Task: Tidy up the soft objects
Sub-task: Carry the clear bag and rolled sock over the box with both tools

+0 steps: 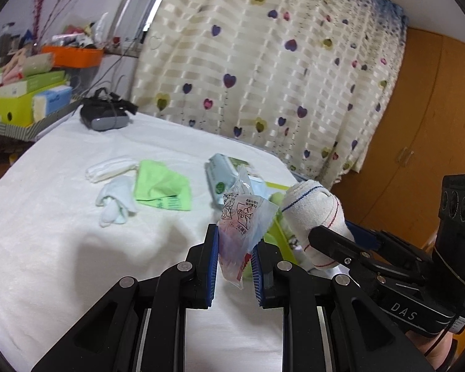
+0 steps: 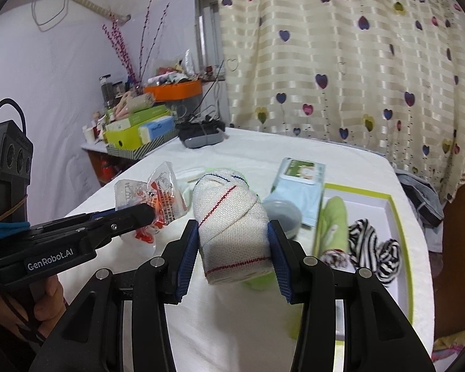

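Observation:
My left gripper (image 1: 235,241) is shut on a crinkly clear plastic packet (image 1: 243,217) with red print, held above the white bed cover. That packet (image 2: 153,198) shows at the left of the right wrist view, pinched by the left gripper (image 2: 150,214). My right gripper (image 2: 233,241) is shut on a rolled cream bandage (image 2: 232,226) with red and blue stitching. The same roll (image 1: 313,207) appears at the right in the left wrist view. A green-rimmed white tray (image 2: 384,200) holds a green cloth (image 2: 333,217) and striped socks (image 2: 375,248).
On the white bed cover (image 1: 62,248) lie a green cloth (image 1: 162,186), a white sock (image 1: 116,203), a white folded cloth (image 1: 108,167) and a wet-wipes pack (image 2: 297,183). A dark headset (image 1: 105,114) sits at the far edge. A cluttered shelf (image 1: 28,93) stands left, a curtain behind.

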Action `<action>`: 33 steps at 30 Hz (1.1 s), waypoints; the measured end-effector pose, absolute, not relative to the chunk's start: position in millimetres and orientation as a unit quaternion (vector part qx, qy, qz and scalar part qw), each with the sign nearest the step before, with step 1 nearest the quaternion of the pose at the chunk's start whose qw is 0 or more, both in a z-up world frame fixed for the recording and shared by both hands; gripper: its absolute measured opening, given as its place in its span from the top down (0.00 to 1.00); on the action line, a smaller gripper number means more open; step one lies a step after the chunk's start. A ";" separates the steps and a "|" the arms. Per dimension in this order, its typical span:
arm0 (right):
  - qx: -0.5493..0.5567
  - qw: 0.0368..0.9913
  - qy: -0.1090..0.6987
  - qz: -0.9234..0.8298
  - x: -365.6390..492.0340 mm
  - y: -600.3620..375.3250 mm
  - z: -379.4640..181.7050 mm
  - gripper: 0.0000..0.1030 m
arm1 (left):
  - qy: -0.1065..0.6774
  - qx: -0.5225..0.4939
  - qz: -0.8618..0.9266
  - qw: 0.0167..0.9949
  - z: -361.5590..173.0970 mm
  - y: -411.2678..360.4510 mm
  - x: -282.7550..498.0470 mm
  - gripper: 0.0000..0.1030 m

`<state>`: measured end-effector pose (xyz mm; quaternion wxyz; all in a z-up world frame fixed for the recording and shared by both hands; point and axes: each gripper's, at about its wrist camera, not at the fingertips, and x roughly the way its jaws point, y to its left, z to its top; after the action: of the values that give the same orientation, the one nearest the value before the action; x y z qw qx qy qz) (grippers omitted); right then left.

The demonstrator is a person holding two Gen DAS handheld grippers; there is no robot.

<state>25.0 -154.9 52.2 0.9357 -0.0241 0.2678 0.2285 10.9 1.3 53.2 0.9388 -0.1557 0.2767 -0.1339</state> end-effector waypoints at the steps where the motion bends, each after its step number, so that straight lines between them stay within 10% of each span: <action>1: -0.021 0.937 0.266 0.226 23.7 -159.2 52.5 0.56 | 0.277 -0.153 -0.137 0.939 54.3 -2.4 11.4 0.82; 33: 0.055 0.950 0.279 0.128 29.3 -286.8 30.0 0.56 | 0.326 -0.083 -0.231 0.913 42.3 -126.9 41.4 0.82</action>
<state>29.3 -286.8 30.0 0.9502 0.0547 0.2786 0.1283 41.4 -126.9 42.3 0.9129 -0.0826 0.3263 -0.2310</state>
